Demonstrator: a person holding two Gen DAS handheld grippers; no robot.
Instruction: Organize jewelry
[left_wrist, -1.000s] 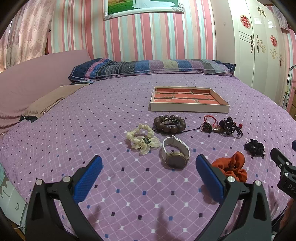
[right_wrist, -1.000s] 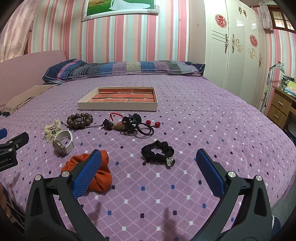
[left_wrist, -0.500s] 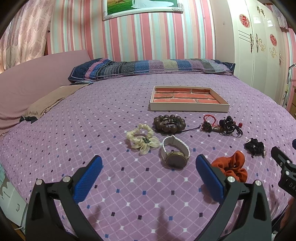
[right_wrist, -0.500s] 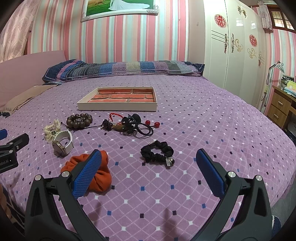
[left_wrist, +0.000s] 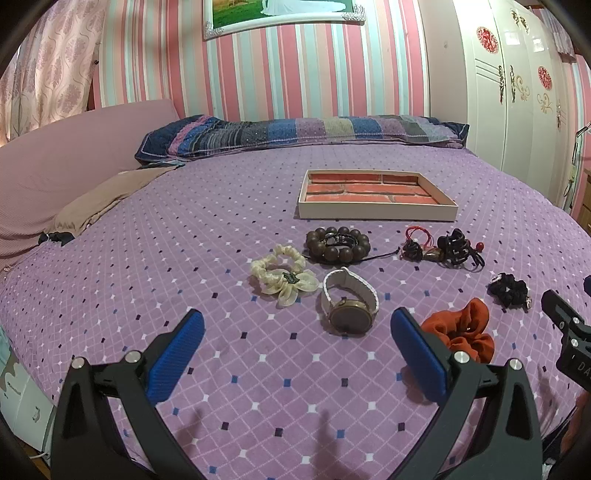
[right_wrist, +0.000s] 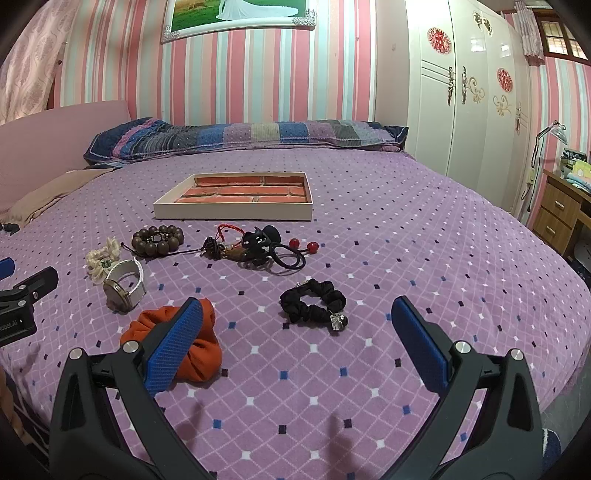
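Nothing much has shifted since 1 s ago: both tools hang at nearly the same spot above the bed, items lie as before.

Jewelry sits loose on the purple bedspread (left_wrist: 147, 258), none in the tray (left_wrist: 376, 213) yet. Tray w/ brick-pattern lining lies farther up the bed, near the striped pillow (left_wrist: 295, 133). Just in front of it: wooden bead bracelet (left_wrist: 338, 243), then a tangle of red cord & black hair ties (right_wrist: 255, 247) to its right. Cream scrunchie (left_wrist: 282, 278) is just beside the white-strap watch (left_wrist: 347, 302). Orange scrunchie (right_wrist: 199, 343) & black scrunchie (right_wrist: 314, 304) lie nearest the right tool.

Left tool (left_wrist: 295, 350): blue pads wide apart, holding nothing, watch roughly ahead between them. Right tool (right_wrist: 295, 350): also spread wide, empty; its left pad overlaps the orange scrunchie in view, contact unclear.
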